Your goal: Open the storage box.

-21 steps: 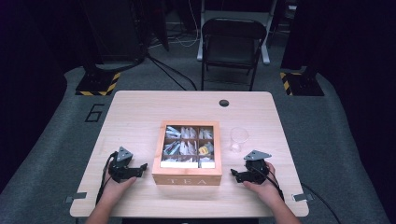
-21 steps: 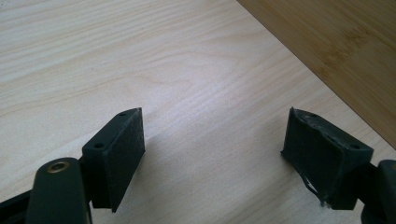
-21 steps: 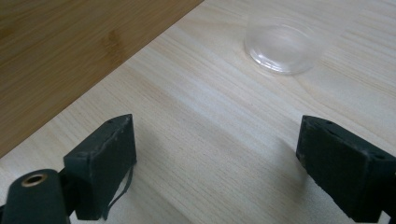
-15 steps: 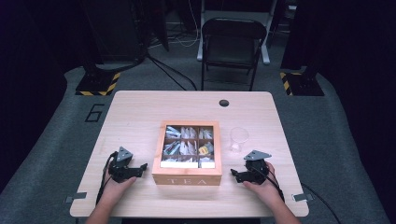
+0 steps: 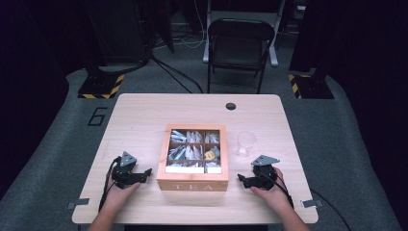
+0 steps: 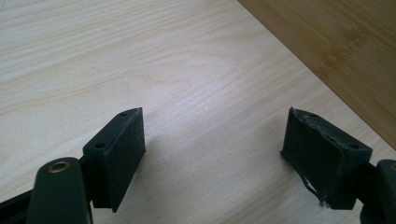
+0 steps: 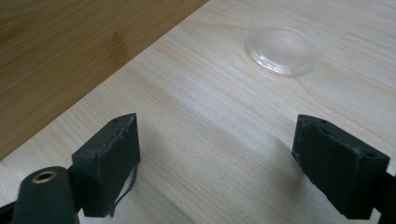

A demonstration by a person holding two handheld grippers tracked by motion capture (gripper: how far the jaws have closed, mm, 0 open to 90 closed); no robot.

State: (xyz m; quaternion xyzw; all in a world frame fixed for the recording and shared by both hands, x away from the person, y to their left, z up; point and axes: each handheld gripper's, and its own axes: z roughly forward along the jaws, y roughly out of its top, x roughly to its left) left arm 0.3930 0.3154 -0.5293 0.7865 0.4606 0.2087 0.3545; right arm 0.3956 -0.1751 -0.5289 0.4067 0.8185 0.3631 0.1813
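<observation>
While both of your hands rest on the near part of the table (image 5: 144, 115), the wooden tea box (image 5: 193, 180) sits between them, its lettered front wall facing you and its lid-free top showing compartments of tea packets (image 5: 187, 151). Your left gripper (image 5: 142, 174) lies just beside the box's left wall, jaws spread wide with nothing between them; in the left gripper view its 2 black pads (image 6: 119, 154) frame bare pale wood, and the box's side (image 6: 336, 42) runs diagonally across the upper right corner, close to the right-hand pad. Your right gripper (image 5: 243, 180) lies just beside the box's right wall, also gaping open and holding nothing; in the right gripper view the box's side (image 7: 70, 46) fills the upper left, while the clear plastic cup (image 7: 285, 49) stands ahead and apart from the pads. From above, that cup (image 5: 246, 143) stands near the box's right wall, beyond your right hand (image 5: 269, 190). Open tabletop stretches to the left of your left hand (image 5: 120, 192) and across the whole far half, broken by 1 small dark grommet hole (image 5: 231, 106). To your right, the strip between cup and table edge is narrower. Both hands sit near the front edge.
</observation>
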